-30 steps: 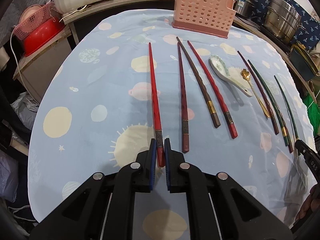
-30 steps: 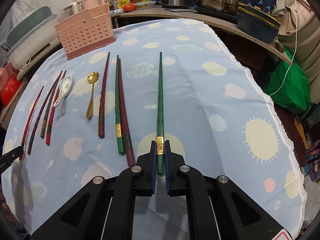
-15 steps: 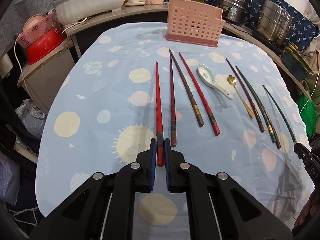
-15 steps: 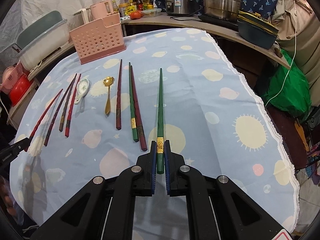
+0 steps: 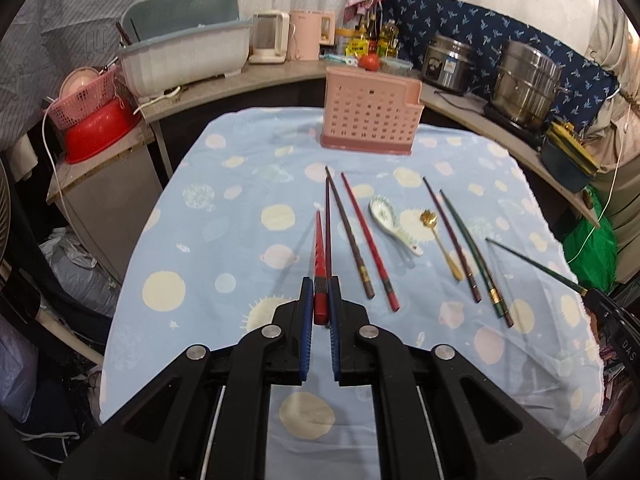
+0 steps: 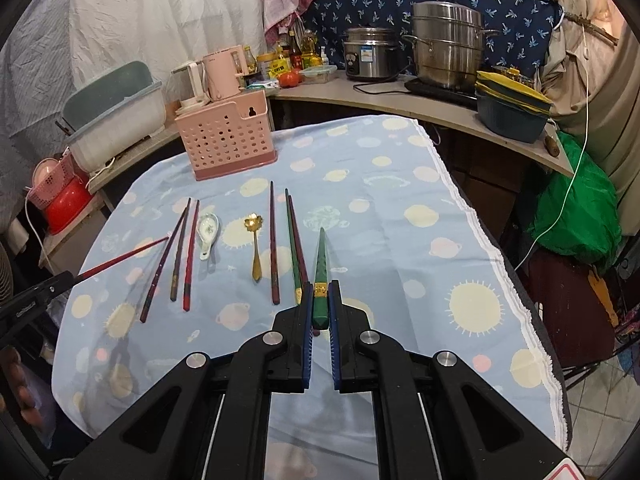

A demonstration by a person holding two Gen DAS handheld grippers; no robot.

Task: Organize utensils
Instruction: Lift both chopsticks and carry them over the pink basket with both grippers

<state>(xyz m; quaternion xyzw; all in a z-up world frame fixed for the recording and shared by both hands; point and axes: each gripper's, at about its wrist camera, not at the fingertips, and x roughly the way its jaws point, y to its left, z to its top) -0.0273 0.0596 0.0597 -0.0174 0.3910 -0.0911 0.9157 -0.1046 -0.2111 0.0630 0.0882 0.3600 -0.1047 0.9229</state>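
My left gripper (image 5: 319,300) is shut on a red chopstick (image 5: 319,252) and holds it lifted above the blue cloth, tip pointing away. My right gripper (image 6: 321,304) is shut on a green chopstick (image 6: 321,264), also lifted. Each held chopstick also shows in the other view: the red chopstick (image 6: 124,257) at left, the green chopstick (image 5: 532,265) at right. Several chopsticks (image 5: 356,232) lie in a row on the cloth with a white ceramic spoon (image 5: 390,216) and a gold spoon (image 5: 438,240). A pink perforated utensil holder (image 5: 370,114) stands at the table's far end.
The blue patterned tablecloth (image 5: 224,264) covers the table, with edges dropping left and right. A counter behind holds a dish tub (image 5: 184,56), kettles, bottles and steel pots (image 5: 524,84). A red basin (image 5: 98,130) sits at left; a green bag (image 6: 576,216) hangs at right.
Both grippers have risen and pulled back, lifting the red and the green chopstick off the cloth. The table looks farther away and the held chopsticks are foreshortened.
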